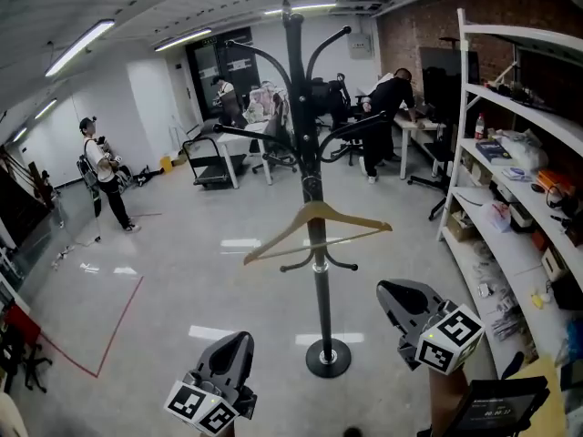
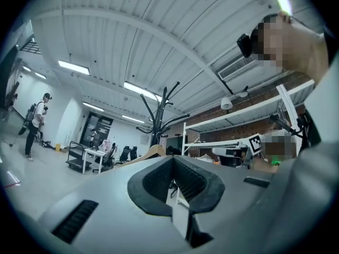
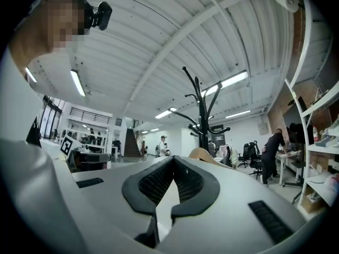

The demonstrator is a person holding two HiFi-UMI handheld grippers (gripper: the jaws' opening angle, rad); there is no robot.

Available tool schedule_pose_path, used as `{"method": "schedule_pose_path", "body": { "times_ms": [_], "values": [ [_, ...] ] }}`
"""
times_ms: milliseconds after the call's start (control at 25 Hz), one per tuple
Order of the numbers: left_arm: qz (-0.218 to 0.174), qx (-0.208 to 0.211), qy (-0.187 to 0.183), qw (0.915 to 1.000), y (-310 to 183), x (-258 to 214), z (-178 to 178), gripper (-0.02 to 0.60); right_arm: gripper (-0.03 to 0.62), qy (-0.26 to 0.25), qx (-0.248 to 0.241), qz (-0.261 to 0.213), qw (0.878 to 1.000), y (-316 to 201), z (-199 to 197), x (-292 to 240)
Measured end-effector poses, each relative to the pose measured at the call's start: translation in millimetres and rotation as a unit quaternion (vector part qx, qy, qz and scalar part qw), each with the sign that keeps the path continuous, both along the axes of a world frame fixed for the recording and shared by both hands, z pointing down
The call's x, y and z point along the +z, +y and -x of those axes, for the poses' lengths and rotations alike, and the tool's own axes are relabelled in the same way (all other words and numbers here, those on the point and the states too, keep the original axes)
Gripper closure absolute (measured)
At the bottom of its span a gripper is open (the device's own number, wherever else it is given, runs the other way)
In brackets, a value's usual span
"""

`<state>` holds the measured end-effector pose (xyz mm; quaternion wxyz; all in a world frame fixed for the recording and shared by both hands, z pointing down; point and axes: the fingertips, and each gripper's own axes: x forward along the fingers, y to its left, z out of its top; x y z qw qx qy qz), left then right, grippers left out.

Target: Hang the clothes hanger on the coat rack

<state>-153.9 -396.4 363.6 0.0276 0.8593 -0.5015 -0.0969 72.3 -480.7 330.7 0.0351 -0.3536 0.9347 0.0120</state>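
A black coat rack (image 1: 310,144) stands on its round base on the grey floor in the middle of the head view. A wooden clothes hanger (image 1: 319,224) hangs against its pole, below the curved upper arms, with neither gripper touching it. My left gripper (image 1: 240,338) is low at the left, shut and holding nothing. The right gripper (image 1: 383,288) is low at the right of the pole, also shut with nothing in it. The left gripper view shows the shut left gripper (image 2: 172,159) with the rack (image 2: 156,115) and hanger (image 2: 153,152) beyond. The right gripper (image 3: 173,159), rack (image 3: 201,105) and hanger (image 3: 204,153) appear in the right gripper view.
White shelving (image 1: 510,153) full of small items lines the right wall. A person (image 1: 105,176) stands far left and others work at desks (image 1: 414,126) at the back. A cart (image 1: 211,162) sits behind the rack. Red tape (image 1: 109,330) marks the floor at left.
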Motion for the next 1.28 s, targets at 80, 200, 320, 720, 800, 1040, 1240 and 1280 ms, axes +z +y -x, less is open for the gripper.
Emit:
{"method": "schedule_pose_path", "body": {
  "times_ms": [80, 200, 320, 720, 800, 1040, 1240, 1280],
  "values": [
    [0.001, 0.014, -0.013, 0.9998, 26.1, 2.9, 10.7, 0.581, 0.586, 0.003, -0.004, 0.008, 1.000, 29.8, 20.3, 5.7],
    [0.012, 0.031, -0.023, 0.9992, 64.0, 12.3, 24.9, 0.581, 0.586, 0.014, 0.000, 0.017, 1.000, 72.8, 45.1, 14.7],
    [0.019, 0.037, -0.007, 0.9991, 94.1, 16.5, 43.5, 0.581, 0.586, 0.010, 0.019, 0.023, 1.000, 111.3, 59.5, 18.5],
    [0.021, 0.102, 0.008, 0.9945, 190.9, 16.5, 42.7, 0.581, 0.586, 0.020, 0.072, 0.041, 0.996, 237.2, 62.0, 19.5],
    [0.018, 0.107, 0.004, 0.9940, 205.3, 16.4, 34.9, 0.581, 0.586, 0.022, 0.076, 0.038, 0.996, 253.9, 57.4, 16.9],
    [0.010, 0.089, 0.002, 0.9960, 261.4, 5.7, 13.1, 0.581, 0.586, 0.007, 0.052, 0.023, 0.998, 312.4, 42.7, 10.3],
    [0.007, 0.050, -0.005, 0.9987, 329.8, 1.8, -32.9, 0.581, 0.586, 0.004, 0.027, 0.026, 0.999, 383.4, 4.0, 19.9],
    [0.012, 0.047, -0.009, 0.9988, 343.5, 4.1, -43.8, 0.581, 0.586, 0.004, 0.022, 0.028, 0.999, 396.7, -6.3, 22.6]
  ]
}}
